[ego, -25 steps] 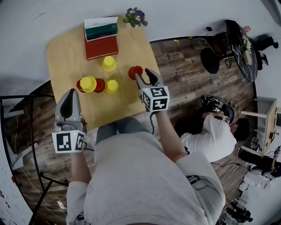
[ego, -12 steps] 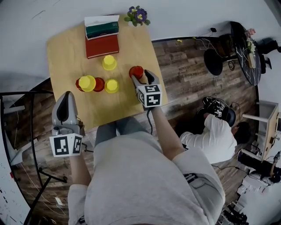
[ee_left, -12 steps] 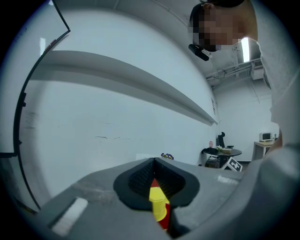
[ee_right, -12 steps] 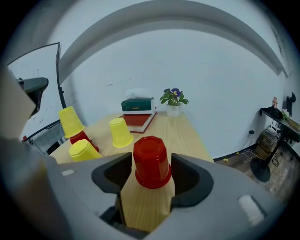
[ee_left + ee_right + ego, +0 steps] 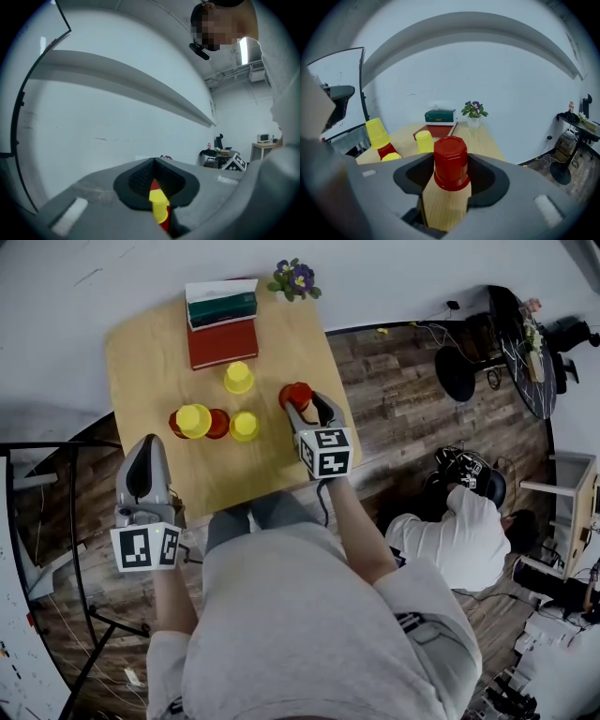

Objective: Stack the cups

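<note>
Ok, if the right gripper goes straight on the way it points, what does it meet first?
The upside-down red cup: it already stands between the jaws of the right gripper, which have just been closing further but seem not yet to press on it.

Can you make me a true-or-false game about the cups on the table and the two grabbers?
1. One yellow cup sits on top of another cup. True.
2. The right gripper is far from every cup. False: a red cup stands between its jaws, which have just been closing in.
3. The left gripper is shut and holds nothing. True.
4. The books lie on the floor. False: they lie on the table.
</note>
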`<state>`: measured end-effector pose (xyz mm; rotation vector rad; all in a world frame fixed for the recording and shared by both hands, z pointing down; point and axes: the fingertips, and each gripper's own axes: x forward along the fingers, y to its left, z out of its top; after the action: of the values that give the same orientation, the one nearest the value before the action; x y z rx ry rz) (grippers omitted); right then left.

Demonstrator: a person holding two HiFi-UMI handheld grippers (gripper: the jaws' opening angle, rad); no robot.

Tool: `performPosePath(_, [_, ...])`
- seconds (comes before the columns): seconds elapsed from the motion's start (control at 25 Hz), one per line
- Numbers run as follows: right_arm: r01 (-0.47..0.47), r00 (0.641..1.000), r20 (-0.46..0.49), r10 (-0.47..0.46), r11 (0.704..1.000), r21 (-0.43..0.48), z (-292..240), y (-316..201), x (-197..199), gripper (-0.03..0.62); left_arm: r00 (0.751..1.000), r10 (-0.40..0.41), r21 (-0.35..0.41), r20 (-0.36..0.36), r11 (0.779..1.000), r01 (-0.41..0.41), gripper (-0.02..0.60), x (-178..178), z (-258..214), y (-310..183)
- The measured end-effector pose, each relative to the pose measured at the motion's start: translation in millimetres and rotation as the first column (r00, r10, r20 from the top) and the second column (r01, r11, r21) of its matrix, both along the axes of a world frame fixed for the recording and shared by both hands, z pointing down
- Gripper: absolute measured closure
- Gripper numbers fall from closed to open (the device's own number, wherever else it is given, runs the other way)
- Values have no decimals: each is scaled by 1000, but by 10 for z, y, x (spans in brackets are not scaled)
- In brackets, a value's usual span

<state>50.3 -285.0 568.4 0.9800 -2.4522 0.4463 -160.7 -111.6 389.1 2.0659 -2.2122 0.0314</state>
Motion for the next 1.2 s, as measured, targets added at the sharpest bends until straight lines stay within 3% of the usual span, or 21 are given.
performPosePath(0.52, [-26, 992, 126, 14, 996, 89, -816, 483, -326, 370, 990, 140, 48, 14, 989, -141, 577, -85, -162, -34])
performPosePath(1.2, [6, 997, 77, -11, 998, 60, -746, 1016, -901, 370, 975, 224, 46, 8, 973, -224, 577, -352, -169, 129])
